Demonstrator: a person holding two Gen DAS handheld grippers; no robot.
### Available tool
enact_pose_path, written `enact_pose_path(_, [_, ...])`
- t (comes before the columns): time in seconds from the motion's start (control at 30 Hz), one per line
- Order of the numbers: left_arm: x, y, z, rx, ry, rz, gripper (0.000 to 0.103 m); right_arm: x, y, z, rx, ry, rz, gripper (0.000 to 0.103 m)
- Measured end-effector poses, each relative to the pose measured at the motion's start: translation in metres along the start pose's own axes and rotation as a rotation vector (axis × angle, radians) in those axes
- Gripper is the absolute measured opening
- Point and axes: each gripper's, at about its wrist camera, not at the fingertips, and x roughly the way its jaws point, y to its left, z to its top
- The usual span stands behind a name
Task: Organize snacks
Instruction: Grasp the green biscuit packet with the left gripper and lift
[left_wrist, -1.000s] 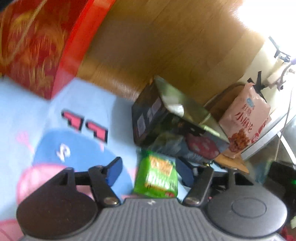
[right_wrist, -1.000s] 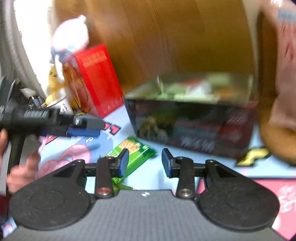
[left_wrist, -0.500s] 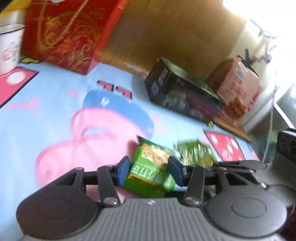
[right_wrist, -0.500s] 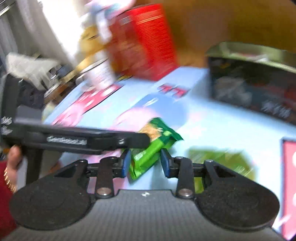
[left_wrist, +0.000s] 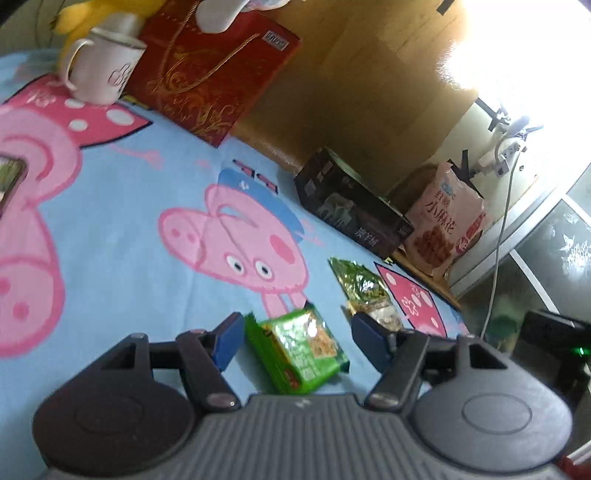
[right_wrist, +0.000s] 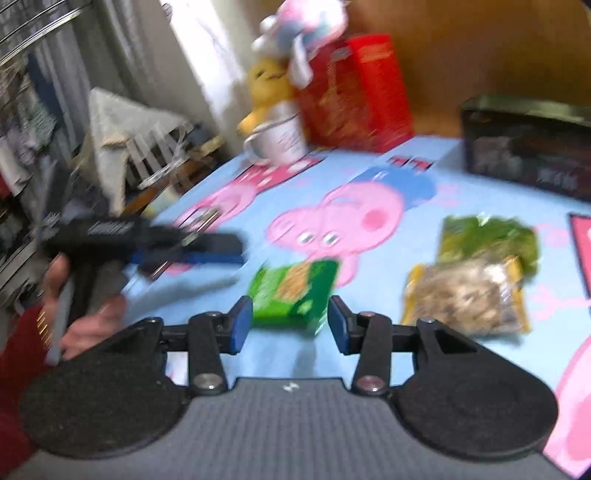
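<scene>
**Green packet sits between two open grippers**

Green and glossy, the cracker packet (left_wrist: 301, 349) lies flat on the blue cartoon cloth (left_wrist: 110, 229), just below the pink pig's snout — that pig print (left_wrist: 240, 240) is our landmark. Starting on the left: the left gripper (left_wrist: 299, 341) hangs right over the packet, jaws spread wide, nothing held, with a clear gap showing on each side of it. The packet's long axis runs slanted across that gripper's opening, so the fingers would close across its narrower width. In the right wrist view the left gripper appears off to the pig's left and looks farther from the packet — the views do not settle it. The right gripper (right_wrist: 290, 323) frames the same packet (right_wrist: 295, 295) squarely, jaws wide and empty, the packet straight ahead and seemingly nearer; I'd judge either hand could take it. The packet looks plump and crinkly, likely to give under the pads. Right of the pig lie a darker green bag (right_wrist: 487, 236) and, touching it, a yellow-edged nut bag (right_wrist: 465, 295). Beyond the pig, the dark box (right_wrist: 528, 147) stands waiting, probably the destination.
</scene>
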Motion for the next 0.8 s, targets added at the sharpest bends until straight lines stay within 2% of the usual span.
enact_pose_path(0.07, [0.006, 0.000, -0.004, -0.009, 0.018, 0.007, 0.061, 0.022, -0.005, 0.005, 0.029, 0.007, -0.010, 0.048])
enact_pose_path(0.13, [0.013, 0.001, -0.009, -0.029, 0.050, 0.002, 0.043, 0.039, -0.007, 0.006, 0.048, 0.025, -0.003, 0.045])
enact_pose_path(0.17, [0.016, 0.001, -0.012, -0.036, 0.066, 0.005, 0.040, 0.044, -0.009, 0.004, 0.058, 0.037, 0.002, 0.042])
enact_pose_path(0.2, [0.017, 0.000, -0.015, -0.030, 0.065, 0.013, 0.036, 0.048, -0.008, 0.001, 0.065, 0.056, 0.013, 0.031])
enact_pose_path(0.27, [0.018, -0.008, -0.021, 0.006, 0.081, 0.015, 0.036, 0.034, -0.003, -0.007, 0.058, 0.065, 0.020, 0.032])
enact_pose_path(0.33, [0.020, -0.019, -0.028, 0.052, 0.123, -0.016, 0.036, 0.018, -0.001, -0.014, 0.050, 0.086, 0.029, 0.030])
enact_pose_path(0.43, [0.032, -0.043, -0.042, 0.143, 0.202, -0.078, 0.036, -0.014, -0.003, -0.029, 0.005, 0.103, 0.024, 0.032])
enact_pose_path(0.53, [0.055, -0.070, -0.051, 0.201, 0.270, -0.154, 0.037, -0.050, -0.017, -0.048, 0.043, 0.093, 0.014, 0.032])
enact_pose_path(0.63, [0.086, -0.101, -0.057, 0.268, 0.328, -0.204, 0.038, -0.086, -0.032, -0.068, 0.110, 0.030, -0.072, 0.032])
enact_pose_path(0.73, [0.116, -0.129, -0.059, 0.330, 0.349, -0.219, 0.039, -0.112, -0.045, -0.081, 0.170, -0.035, -0.162, 0.032])
enact_pose_path(0.8, [0.130, -0.142, -0.060, 0.348, 0.365, -0.231, 0.044, -0.123, -0.048, -0.088, 0.182, -0.071, -0.211, 0.037])
